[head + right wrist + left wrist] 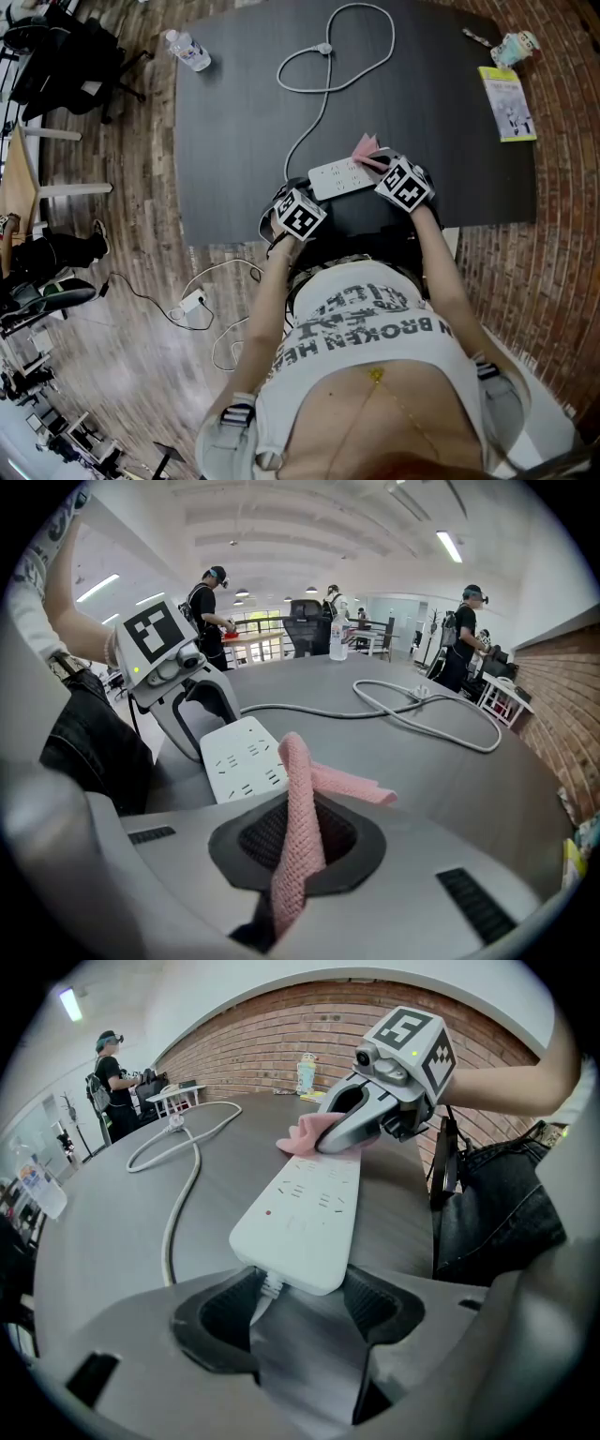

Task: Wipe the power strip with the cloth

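A dark worktop (441,141) stood on a wood floor beside a brick wall (272,1040). It carried 1 white power strip (302,1206), 1 pink cloth (301,794), 1 clear water bottle (188,51) at the far left corner and 1 yellow booklet (506,103) at the far right. The strip's 1 white cable (323,98) looped away across the top.

The power strip lay at the near edge, between the 2 grippers. The left gripper (298,1283) had its jaws spread to the strip's width and set against either side of its cable end. The right gripper (300,829) had its jaws closed on the cloth. A fold of the cloth stood up between them, and the loose end draped forward onto the worktop. That gripper sat at the strip's far end, with the cloth touching the strip's edge there.
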`<state>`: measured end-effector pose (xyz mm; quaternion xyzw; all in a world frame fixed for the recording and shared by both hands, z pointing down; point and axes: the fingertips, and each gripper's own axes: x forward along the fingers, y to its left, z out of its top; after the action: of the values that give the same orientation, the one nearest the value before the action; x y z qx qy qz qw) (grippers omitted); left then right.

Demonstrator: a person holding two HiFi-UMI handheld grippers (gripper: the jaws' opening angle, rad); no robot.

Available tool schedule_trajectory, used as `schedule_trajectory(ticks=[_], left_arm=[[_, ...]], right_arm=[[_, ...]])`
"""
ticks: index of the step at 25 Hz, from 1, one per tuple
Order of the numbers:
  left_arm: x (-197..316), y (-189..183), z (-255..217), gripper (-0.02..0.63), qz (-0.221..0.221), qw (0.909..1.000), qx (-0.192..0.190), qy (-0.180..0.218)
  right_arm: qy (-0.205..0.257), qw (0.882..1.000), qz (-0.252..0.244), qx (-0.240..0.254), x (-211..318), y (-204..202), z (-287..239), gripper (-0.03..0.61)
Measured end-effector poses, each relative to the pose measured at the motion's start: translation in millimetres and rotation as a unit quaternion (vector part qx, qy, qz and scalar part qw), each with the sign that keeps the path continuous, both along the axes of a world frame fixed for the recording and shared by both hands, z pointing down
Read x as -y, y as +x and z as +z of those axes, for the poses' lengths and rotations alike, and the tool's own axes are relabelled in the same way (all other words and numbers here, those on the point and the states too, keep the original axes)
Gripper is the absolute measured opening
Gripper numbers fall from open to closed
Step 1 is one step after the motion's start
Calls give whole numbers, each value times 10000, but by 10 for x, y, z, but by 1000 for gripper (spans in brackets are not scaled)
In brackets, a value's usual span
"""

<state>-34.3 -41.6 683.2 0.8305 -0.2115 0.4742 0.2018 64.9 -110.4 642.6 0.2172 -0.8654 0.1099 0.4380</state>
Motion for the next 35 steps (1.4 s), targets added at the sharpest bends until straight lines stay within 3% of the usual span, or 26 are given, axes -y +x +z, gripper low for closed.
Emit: schedule_trajectory(ticks=[9, 20, 35], left_arm=[[5, 2, 1, 275, -2, 10000, 15, -17], [3, 2, 11, 275, 9, 10000, 19, -12], [6, 2, 11, 275, 0, 10000, 9, 0]], right_arm=[[16, 9998, 178, -46, 45, 169, -4, 17], [-81, 9954, 956, 30, 111, 611, 4, 17], [-112, 9904, 1365, 175, 136, 649, 5, 17]])
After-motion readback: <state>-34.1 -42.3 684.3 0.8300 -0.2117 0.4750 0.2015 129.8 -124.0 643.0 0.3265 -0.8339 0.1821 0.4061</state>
